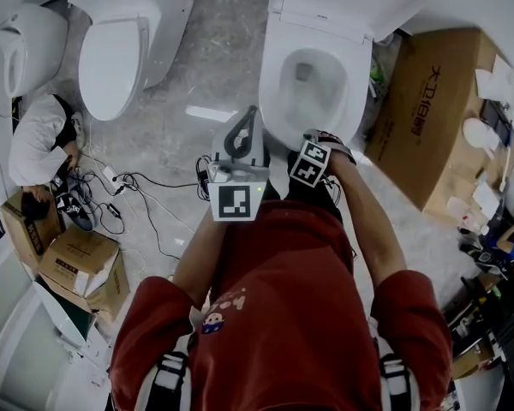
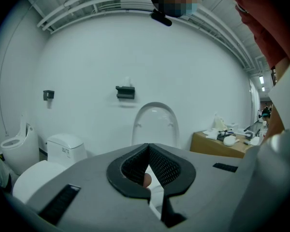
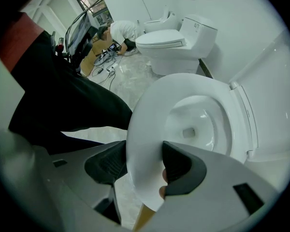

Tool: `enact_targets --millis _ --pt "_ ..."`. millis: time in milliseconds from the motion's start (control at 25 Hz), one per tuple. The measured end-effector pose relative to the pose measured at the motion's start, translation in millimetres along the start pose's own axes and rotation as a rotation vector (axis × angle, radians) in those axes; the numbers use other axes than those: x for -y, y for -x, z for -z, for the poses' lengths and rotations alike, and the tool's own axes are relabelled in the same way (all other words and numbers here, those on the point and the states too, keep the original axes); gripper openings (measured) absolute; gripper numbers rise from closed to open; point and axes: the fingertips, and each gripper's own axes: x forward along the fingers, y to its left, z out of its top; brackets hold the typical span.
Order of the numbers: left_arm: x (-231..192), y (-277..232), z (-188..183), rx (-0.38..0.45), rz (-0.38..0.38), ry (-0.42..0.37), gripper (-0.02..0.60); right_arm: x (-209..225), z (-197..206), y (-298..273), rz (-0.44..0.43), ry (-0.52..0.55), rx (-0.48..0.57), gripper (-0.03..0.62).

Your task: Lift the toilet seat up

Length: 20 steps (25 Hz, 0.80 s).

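Right tool [image 3: 143,164] grips toilet seat [image 3: 150,111], unseen from head view | left tool [image 2: 147,148] closed

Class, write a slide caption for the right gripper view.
Right gripper grips the toilet seat at its front, bowl beyond.

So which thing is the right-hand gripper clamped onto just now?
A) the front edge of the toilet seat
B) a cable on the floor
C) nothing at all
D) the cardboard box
A: in the right gripper view, the right gripper has one jaw above and one below the front rim of the white toilet seat, closed on it over the open bowl.
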Motion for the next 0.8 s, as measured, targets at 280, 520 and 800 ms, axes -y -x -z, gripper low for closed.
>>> enact_targets --millis 280,520,800 --pt "-1 -2 -11 0.006 0.007 0.005 0.009 6 -5 26 0.027 -0.009 0.032 0.233" --pt "-2 -7 -24 0.029 0.014 -0.017 0.009 12 -9 48 0.053 -0.010 0.063 0.225" --pt "-4 -9 -36 0.059 0.023 -0.025 0.009 19 -13 76 0.113 -0.004 0.080 0.207"
